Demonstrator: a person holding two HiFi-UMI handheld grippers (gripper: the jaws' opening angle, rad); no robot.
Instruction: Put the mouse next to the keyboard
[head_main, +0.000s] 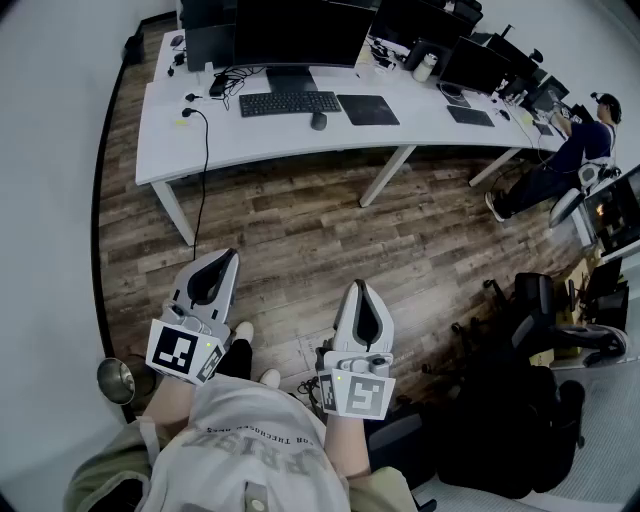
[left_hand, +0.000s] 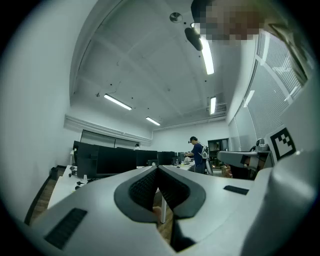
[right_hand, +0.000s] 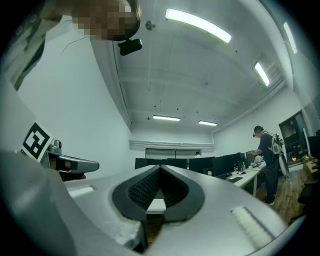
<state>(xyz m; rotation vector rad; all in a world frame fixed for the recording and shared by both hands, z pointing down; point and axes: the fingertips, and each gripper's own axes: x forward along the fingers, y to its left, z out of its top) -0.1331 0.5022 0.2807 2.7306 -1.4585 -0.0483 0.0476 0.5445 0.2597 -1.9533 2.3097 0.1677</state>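
The mouse sits upper centre on the white desk, just right of the keyboard, well apart from my left gripper and right gripper low in frame, both closed and empty, so arriving without spreading the jaws could, I judge, knock it away.

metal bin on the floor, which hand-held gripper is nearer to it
Left. The left hand-held gripper is just up and right of the metal bin; the right hand-held gripper is farther right, beyond it.
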